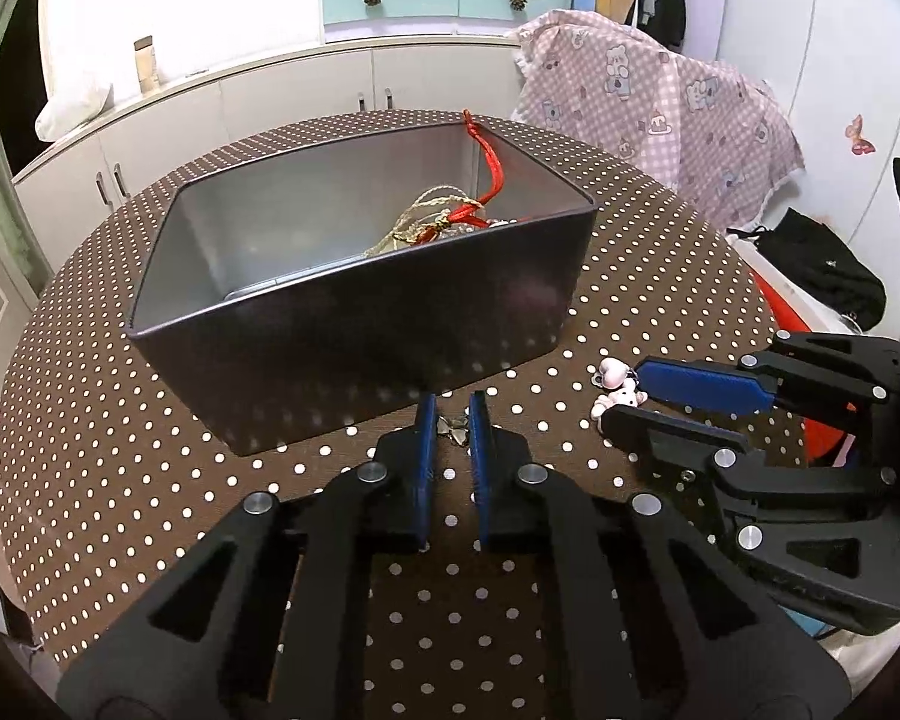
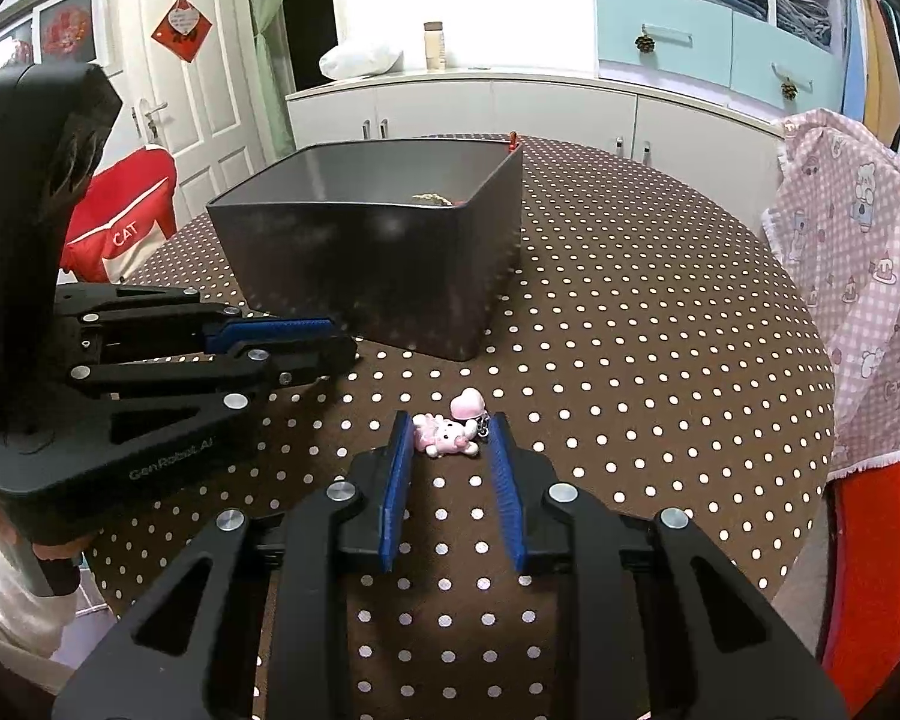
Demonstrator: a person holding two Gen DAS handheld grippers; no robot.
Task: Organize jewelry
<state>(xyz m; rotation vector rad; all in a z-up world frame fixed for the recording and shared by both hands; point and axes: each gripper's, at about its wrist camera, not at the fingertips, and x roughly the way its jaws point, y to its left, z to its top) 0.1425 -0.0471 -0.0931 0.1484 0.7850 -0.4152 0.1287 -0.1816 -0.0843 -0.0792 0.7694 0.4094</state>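
A dark grey box (image 1: 360,324) (image 2: 378,276) stands on the dotted brown tablecloth (image 1: 150,450). A red cord (image 1: 491,171), a beige braided cord (image 1: 417,219) and some beads lie inside it. Just in front of the box, my left gripper (image 1: 452,414) (image 2: 345,339) is shut on a small silver piece (image 1: 456,433) that rests on the cloth. To its right, a pink pig charm (image 2: 450,441) with a pink heart (image 2: 467,403) and a metal clasp lies on the cloth. My right gripper (image 2: 450,438) (image 1: 624,393) is shut on the pig charm at its fingertips.
A chair draped in pink checkered cloth (image 1: 660,120) (image 2: 858,276) stands close to the table's right side. A red cushion (image 2: 120,234) sits beyond the left edge. White cabinets (image 2: 510,108) run behind the table. The round table's edge curves near on both sides.
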